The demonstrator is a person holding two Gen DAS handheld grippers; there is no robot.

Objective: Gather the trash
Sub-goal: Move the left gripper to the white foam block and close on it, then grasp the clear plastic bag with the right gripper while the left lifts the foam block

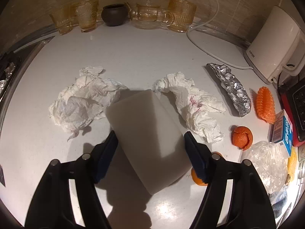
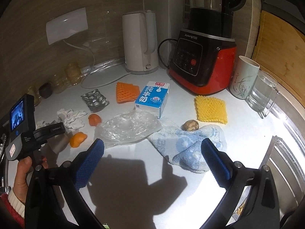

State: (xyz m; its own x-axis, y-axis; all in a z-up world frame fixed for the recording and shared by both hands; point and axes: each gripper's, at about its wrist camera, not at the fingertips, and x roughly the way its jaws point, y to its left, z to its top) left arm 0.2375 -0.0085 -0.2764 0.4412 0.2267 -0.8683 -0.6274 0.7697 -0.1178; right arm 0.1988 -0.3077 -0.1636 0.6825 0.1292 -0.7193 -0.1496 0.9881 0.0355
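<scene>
My left gripper [image 1: 150, 147] is shut on a grey plastic bin [image 1: 148, 133], tilted, its pads on both sides. Around it lie two crumpled tissues [image 1: 83, 99] [image 1: 192, 103], a foil blister pack [image 1: 230, 87], orange foam net [image 1: 265, 103] and orange peel [image 1: 242, 137]. My right gripper [image 2: 152, 158] is open and empty above the counter. Ahead of it lie a clear plastic bag [image 2: 127, 127], a milk carton [image 2: 152, 99], a yellow foam net [image 2: 211, 108], peel pieces [image 2: 78, 139] [image 2: 94, 119], a nut shell [image 2: 190, 126] and a blue towel [image 2: 190, 147].
Amber glasses [image 1: 87, 17] and a dark pot [image 1: 113, 14] line the back wall. A white kettle [image 2: 140, 42], red blender [image 2: 204, 57], mug [image 2: 244, 76] and glass jug [image 2: 263, 93] stand at the back right. The left gripper's handle [image 2: 21, 126] shows at left.
</scene>
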